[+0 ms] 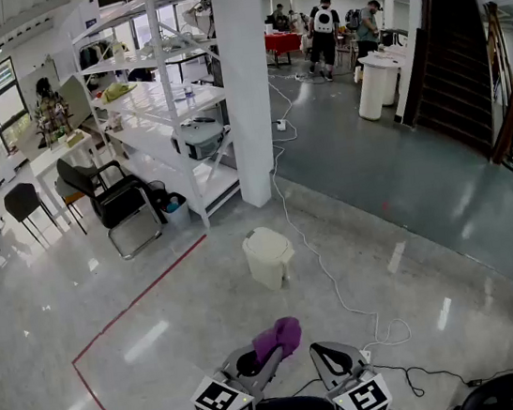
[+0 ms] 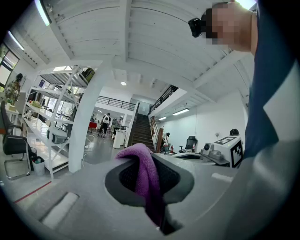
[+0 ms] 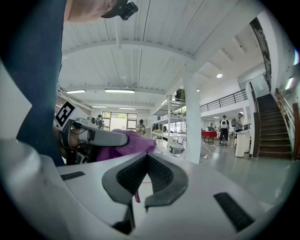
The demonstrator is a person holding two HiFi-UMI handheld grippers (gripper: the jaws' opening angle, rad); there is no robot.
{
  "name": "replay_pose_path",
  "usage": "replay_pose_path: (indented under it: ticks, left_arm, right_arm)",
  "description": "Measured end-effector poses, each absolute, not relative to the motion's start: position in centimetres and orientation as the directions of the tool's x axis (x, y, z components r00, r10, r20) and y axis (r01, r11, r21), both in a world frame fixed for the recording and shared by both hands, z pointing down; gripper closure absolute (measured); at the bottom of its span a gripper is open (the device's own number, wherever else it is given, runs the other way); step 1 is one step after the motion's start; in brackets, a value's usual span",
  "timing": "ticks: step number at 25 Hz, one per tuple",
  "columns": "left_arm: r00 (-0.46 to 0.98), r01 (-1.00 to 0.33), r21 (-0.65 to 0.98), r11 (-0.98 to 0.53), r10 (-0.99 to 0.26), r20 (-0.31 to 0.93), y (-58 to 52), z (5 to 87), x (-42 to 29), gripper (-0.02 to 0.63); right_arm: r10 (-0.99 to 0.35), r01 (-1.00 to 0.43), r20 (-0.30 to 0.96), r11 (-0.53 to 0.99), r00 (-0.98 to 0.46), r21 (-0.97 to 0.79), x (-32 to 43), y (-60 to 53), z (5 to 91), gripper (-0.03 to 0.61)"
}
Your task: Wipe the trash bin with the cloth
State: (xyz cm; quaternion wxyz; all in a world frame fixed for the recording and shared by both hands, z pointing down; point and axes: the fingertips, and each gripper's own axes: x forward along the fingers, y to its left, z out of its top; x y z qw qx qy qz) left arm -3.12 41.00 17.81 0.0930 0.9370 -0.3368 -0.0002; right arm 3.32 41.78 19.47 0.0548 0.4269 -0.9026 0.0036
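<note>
- Jaws of left gripper [image 2: 149, 185] pinch cloth [image 2: 142, 163], ready for wiping.
- Right gripper [image 3: 142, 186] jaws pressed together, empty.
- Trash bin [image 1: 268, 256] well ahead of cloth, unreached.

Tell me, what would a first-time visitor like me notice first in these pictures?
Probably the bright purple cloth, clamped between the jaws of the left gripper at the bottom of the head view. Next comes the cream trash bin, standing alone on the glossy floor ahead, near a white pillar. The right gripper, beside the left one, has its jaws shut on nothing.
</note>
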Motion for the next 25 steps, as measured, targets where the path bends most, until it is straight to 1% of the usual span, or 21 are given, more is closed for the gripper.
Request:
replay_pose_path:
  ticks: [4,9,20,25]
  left_arm:
    - [0.772,-0.633,0.173,-0.755,-0.633,0.063,41.1,17.9,-2.9,0.591]
    - [0.772,-0.633,0.172,-0.755,-0.633,0.06,41.0,17.7,-2.3,0.591]
    - [0.771,-0.634,0.165,-0.755,-0.633,0.068,41.0,17.7,-1.0,0.591]
    - [0.752,-0.657,0.167,-0.735,-0.655,0.072,41.1,18.5,-0.4,0.591]
  right_arm:
    - [-0.769,-0.77,0.091,0.637,-0.633,0.025,3.6,41.9,19.5,0.572]
    - [-0.76,-0.757,0.098,0.65,-0.643,0.067,4.2,41.8,19.6,0.572]
    - [-0.759,-0.757,0.074,0.651,-0.647,0.053,5.3,41.8,19.4,0.572]
    - [-0.757,-0.757,0.081,0.652,-0.648,0.037,6.7,42.0,20.5,0.572]
